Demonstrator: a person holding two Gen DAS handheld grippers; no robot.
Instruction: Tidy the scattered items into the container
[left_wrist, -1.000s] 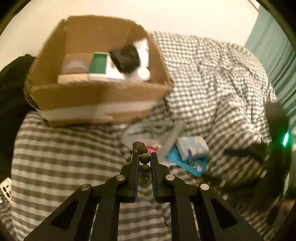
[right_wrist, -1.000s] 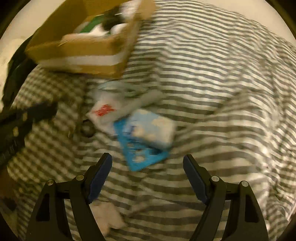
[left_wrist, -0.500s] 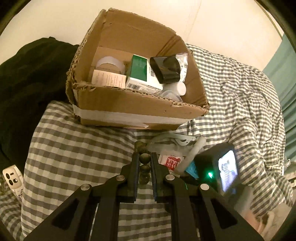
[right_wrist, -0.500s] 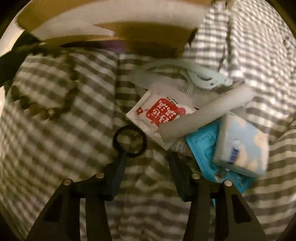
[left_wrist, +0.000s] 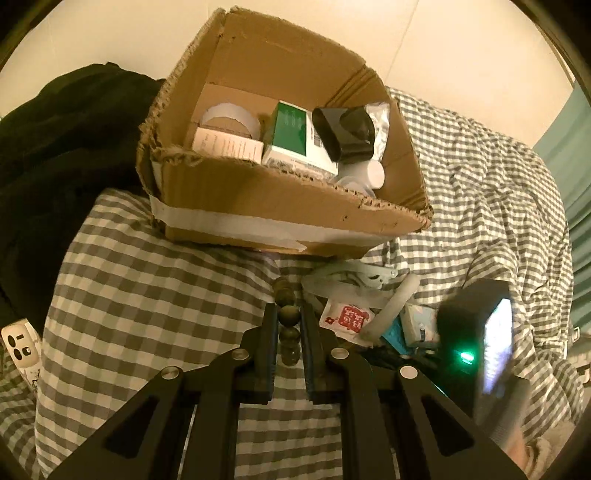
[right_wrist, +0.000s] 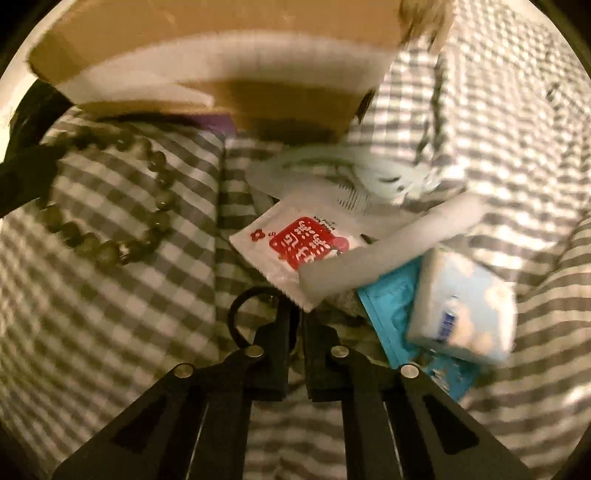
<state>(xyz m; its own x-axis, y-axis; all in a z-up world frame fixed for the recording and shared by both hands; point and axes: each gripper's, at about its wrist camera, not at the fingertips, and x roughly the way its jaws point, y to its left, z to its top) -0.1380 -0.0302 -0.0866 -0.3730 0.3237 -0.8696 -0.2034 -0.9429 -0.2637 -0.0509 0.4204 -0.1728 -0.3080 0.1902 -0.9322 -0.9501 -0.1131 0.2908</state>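
Right hand-held gripper (right_wrist: 295, 328) has closed from wide, pinching the black hair tie (right_wrist: 240, 317) I think; left hand-held gripper (left_wrist: 289, 325) holds bead bracelet (left_wrist: 288, 317), raised toward cardboard box (left_wrist: 280, 206) for drop-in.

From my remote seat, little print comes through. The white sachet (right_wrist: 295, 243) lying near the middle of the checked bedding (right_wrist: 110, 314) carries a red panel of white Chinese-style characters and a small red flower mark; I cannot read them. Inside the far cardboard box (left_wrist: 288, 206), the green-and-white carton (left_wrist: 295, 136) and the white carton (left_wrist: 227, 146) bear fine print, too small to make out.
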